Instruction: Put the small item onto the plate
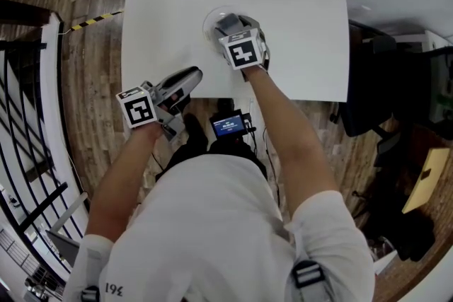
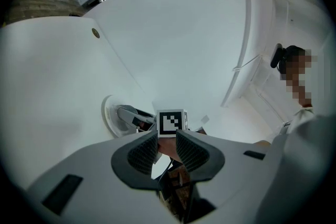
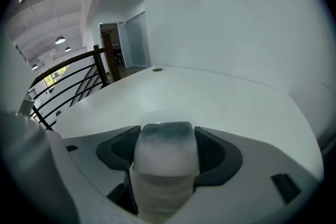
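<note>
The small item (image 3: 164, 165) is clamped between the jaws of the right gripper (image 3: 167, 140), low in the centre of that gripper's view. It is held over the plate (image 1: 209, 19), just above the middle of the head view. The item should be lowered until it rests on the plate (contact cannot be judged yet), and only then should the jaws be parted, slowly. The left gripper (image 1: 190, 76), its jaws slightly apart with nothing between them, is held by the near edge of the table (image 1: 297, 10), left of centre.
</note>
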